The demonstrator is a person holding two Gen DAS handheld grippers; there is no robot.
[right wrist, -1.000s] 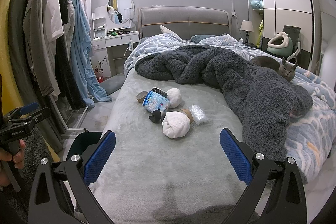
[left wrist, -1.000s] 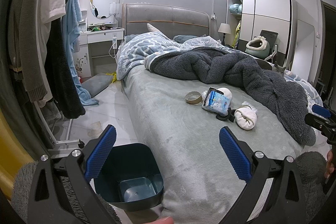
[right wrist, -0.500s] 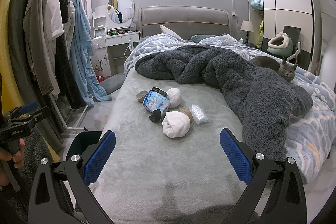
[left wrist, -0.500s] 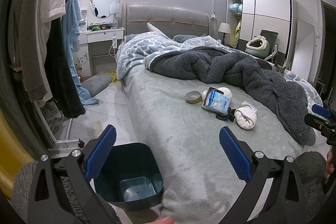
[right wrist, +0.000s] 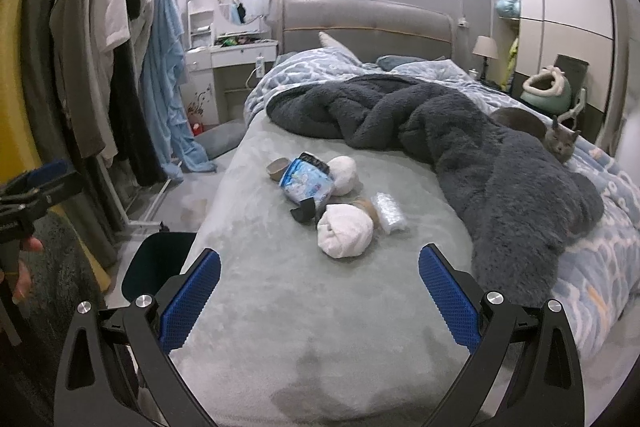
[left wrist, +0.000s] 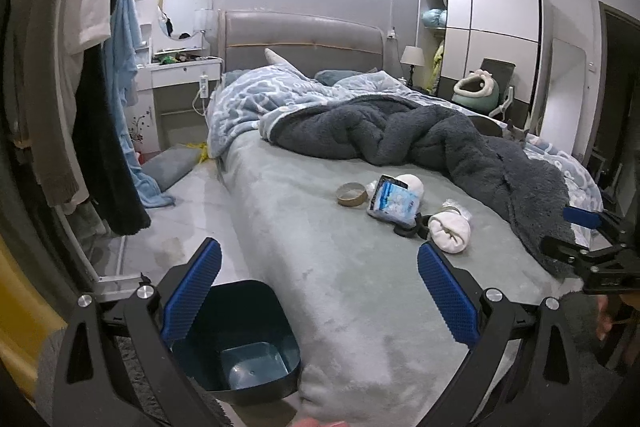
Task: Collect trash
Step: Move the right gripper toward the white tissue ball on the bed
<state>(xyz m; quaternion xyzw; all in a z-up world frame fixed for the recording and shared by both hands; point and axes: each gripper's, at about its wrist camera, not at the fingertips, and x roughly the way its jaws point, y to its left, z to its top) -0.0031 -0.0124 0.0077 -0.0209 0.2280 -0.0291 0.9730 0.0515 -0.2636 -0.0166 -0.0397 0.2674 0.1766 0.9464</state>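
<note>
Two views examined, left wrist first. Left gripper (left wrist: 318,291) stands spread wide with nothing between its fingers, held above the foot corner of the bed (left wrist: 348,291). Directly below its left finger sits the dark bin (left wrist: 256,339) on the floor, touching the mattress corner; inside appears empty. The trash cluster lies mid-bed, well ahead of the fingers: a tape roll (left wrist: 351,193), a blue-and-white packet (left wrist: 392,203), a white wad (left wrist: 450,235).

Right wrist view: right gripper (right wrist: 319,293) likewise spread and empty, over the bed's foot edge. Same cluster ahead: packet (right wrist: 306,181), near white wad (right wrist: 346,230), far white ball (right wrist: 343,174), clear crinkled wrapper (right wrist: 388,211), a small black piece (right wrist: 304,213). A grey cat (right wrist: 562,143) rests on the far blanket.

Compared against the frames one second prior, no measurable shift in either view. Assessment: collection not begun; all trash remains on the bed, nearest item being the near wad.
</note>
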